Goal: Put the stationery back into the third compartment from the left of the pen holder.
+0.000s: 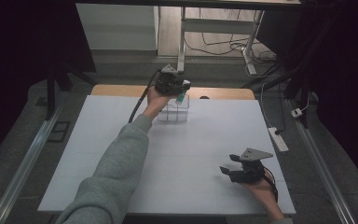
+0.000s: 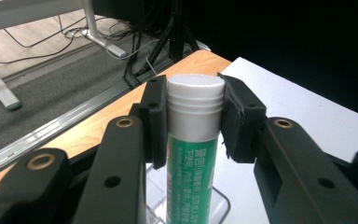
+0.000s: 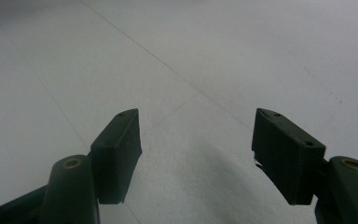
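Glue stick (image 2: 193, 140), green with a white cap, sits clamped by the cap end between the jaws of the left gripper (image 1: 179, 89) at the far side of the table (image 1: 121, 154), its lower end over or just inside the clear plastic box (image 1: 173, 112). Carrying looks nearly done, with lowering and release left. The right gripper (image 1: 230, 164) rests near right, jaws apart and empty.

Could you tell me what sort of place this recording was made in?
Probably a lab or workshop set up for recording: a white table, dark curtains, loose floor cables and a power strip.
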A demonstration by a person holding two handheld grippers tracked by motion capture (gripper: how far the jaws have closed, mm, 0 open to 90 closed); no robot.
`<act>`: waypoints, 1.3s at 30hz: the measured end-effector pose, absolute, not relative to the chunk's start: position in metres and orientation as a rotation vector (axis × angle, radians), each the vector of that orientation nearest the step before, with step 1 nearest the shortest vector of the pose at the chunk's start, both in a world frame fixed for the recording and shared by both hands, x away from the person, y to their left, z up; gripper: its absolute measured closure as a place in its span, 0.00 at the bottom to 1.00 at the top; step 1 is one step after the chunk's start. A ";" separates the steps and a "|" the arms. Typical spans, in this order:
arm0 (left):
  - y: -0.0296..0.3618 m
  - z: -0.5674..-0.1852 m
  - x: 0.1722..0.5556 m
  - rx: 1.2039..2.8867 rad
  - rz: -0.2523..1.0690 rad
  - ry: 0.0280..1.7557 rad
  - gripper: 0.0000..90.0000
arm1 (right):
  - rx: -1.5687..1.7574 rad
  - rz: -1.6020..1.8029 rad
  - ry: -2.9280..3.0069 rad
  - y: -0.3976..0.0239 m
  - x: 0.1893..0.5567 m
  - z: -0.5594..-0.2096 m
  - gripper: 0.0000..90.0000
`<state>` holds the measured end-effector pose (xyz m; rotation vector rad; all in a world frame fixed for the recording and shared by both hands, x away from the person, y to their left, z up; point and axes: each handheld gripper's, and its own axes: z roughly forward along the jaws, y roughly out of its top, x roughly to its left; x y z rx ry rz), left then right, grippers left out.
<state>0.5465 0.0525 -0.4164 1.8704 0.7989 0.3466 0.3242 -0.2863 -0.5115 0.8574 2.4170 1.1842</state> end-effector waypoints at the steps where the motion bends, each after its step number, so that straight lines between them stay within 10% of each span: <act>1: 0.051 -0.416 0.547 1.871 0.343 0.793 0.71 | 0.857 1.182 2.418 -0.286 0.324 -0.512 0.35; 10: 0.046 -0.427 0.554 1.882 0.344 0.809 0.69 | 0.859 1.185 2.420 -0.287 0.324 -0.512 0.35; 17: 0.051 -0.424 0.547 1.958 0.314 0.799 0.49 | 0.863 1.185 2.417 -0.288 0.325 -0.512 0.35; 39: 0.104 -0.432 0.480 2.032 0.282 0.748 0.46 | 0.879 1.208 2.390 -0.292 0.323 -0.509 0.35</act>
